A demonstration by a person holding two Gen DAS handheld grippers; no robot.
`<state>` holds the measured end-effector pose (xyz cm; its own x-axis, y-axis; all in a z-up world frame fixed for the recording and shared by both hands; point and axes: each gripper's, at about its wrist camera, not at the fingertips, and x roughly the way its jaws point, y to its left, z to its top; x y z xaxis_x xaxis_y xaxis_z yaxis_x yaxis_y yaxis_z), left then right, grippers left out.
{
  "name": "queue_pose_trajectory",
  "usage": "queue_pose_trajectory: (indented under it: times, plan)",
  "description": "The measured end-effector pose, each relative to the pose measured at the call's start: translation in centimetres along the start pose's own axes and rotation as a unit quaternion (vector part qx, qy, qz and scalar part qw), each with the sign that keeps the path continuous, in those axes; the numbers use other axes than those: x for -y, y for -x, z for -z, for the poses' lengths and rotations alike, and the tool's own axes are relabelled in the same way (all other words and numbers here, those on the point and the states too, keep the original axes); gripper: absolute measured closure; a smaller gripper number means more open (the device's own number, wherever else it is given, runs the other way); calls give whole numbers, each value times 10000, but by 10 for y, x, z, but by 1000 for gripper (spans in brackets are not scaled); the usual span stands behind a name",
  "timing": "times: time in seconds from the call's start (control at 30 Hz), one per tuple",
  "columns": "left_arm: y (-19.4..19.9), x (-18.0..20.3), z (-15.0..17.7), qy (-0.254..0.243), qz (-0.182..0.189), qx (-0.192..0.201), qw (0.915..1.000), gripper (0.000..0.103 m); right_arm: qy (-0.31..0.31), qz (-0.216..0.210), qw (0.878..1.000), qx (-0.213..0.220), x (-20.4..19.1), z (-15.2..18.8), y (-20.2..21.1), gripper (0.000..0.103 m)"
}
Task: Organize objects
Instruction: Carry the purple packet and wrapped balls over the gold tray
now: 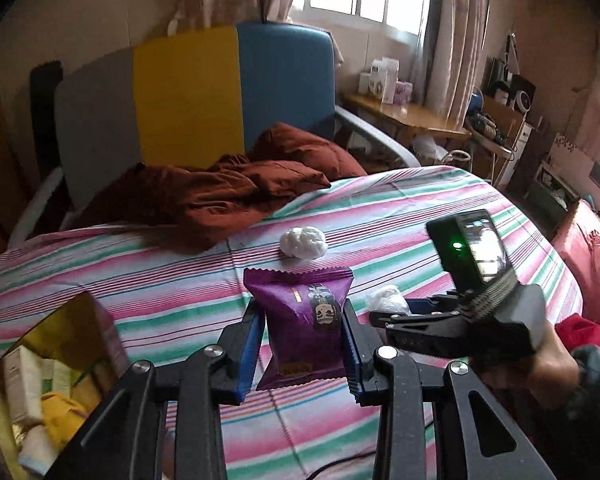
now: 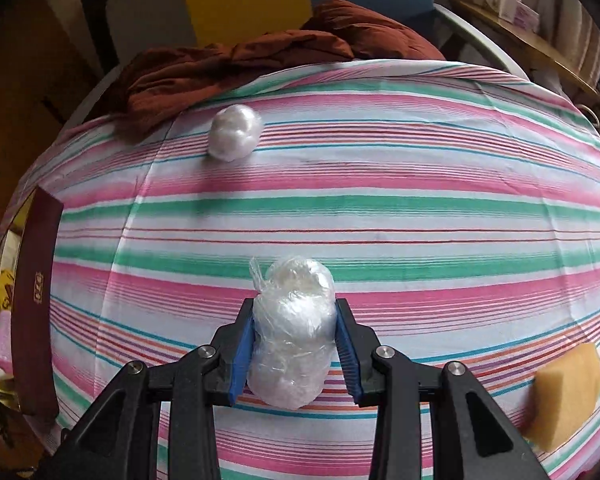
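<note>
My left gripper (image 1: 302, 344) is shut on a purple snack packet (image 1: 304, 320) and holds it above the striped bedsheet (image 1: 140, 272). My right gripper (image 2: 296, 348) is shut on a clear plastic-wrapped white bundle (image 2: 292, 340); it also shows in the left wrist view (image 1: 420, 316) to the right of the packet. A second white wrapped ball (image 2: 234, 132) lies farther back on the sheet, also in the left wrist view (image 1: 302, 242). A yellow sponge (image 2: 564, 392) lies at the right. An open dark-red box (image 1: 60, 376) with several items inside sits at the left.
A rust-brown quilt (image 1: 236, 188) is bunched at the far side of the bed. Behind it stands a grey, yellow and blue headboard (image 1: 188, 92). A wooden desk (image 1: 412, 116) with boxes is at the right. The box's dark-red wall (image 2: 34, 300) shows at the left.
</note>
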<state>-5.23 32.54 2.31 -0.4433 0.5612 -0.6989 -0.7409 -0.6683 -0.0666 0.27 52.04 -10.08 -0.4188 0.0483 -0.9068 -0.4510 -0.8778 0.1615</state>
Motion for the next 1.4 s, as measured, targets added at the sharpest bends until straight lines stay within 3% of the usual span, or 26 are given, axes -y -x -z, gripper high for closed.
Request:
queue_pose_trajectory:
  times: [0.33,0.73,1.03,1.4]
  plan:
    - [48,-34,31,266,-130,198,9994,67,73,123,9998,-138,-14,6,-3,66]
    - [81,-71,61,556,-275,361,9974,66,247,-62,9991,-346,-69,26,3,66]
    - [96,-104,87,817,-456,364,9949,66,258,-346,9990,-57,-102,40,26,66]
    - [108,-143,125,1193,-609,238,9907,66,507,-977,9930,437,-172,48,65,66]
